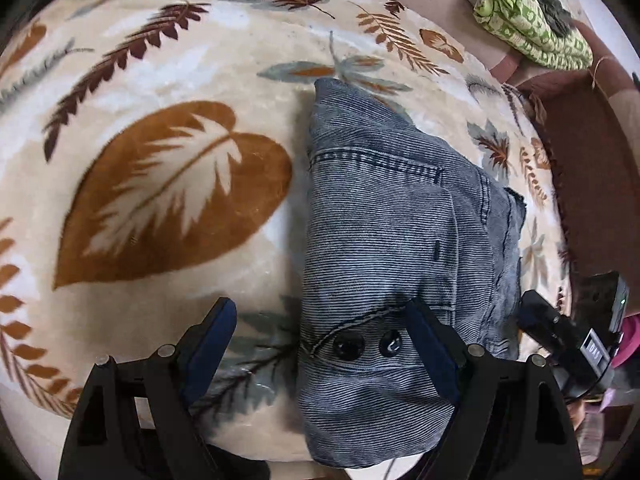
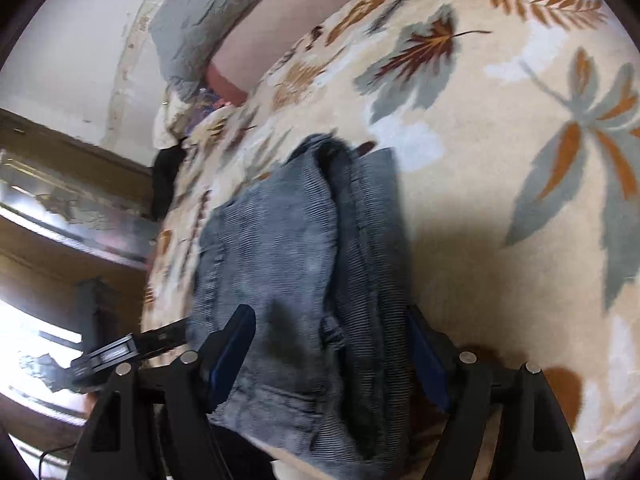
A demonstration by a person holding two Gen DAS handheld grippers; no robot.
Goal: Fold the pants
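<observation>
Pants: I see the pants (image 1: pixel 384 220), grey-blue denim, lying in a compact multi-layer stack on the leaf-print blanket (image 1: pixel 168 184). The two dark buttons (image 1: pixel 362 345) at the waist face my near edge.
Fold status: I judge the folding close to finished; the layers overlap in a short bundle, with one ragged hem showing at the far right side.
Layer edges: In the right wrist view the pants (image 2: pixel 288 264) show a dark seam between two stacked halves, probably left so the bundle stays narrow.
Left gripper: The left gripper (image 1: pixel 320 344) stands wide, its jaws straddling the waist end; one blue pad (image 1: pixel 212 336) is over bare blanket, the other over the denim. No cloth is pinched.
Right gripper: The right gripper (image 2: pixel 332 352) is also spread wide, the bundle lying between the jaws, not clamped.
Pose: Both tools point steeply down at the near end of the stack.
Surroundings: A green patterned cloth (image 1: pixel 528 20) lies well apart, at the far corner.
</observation>
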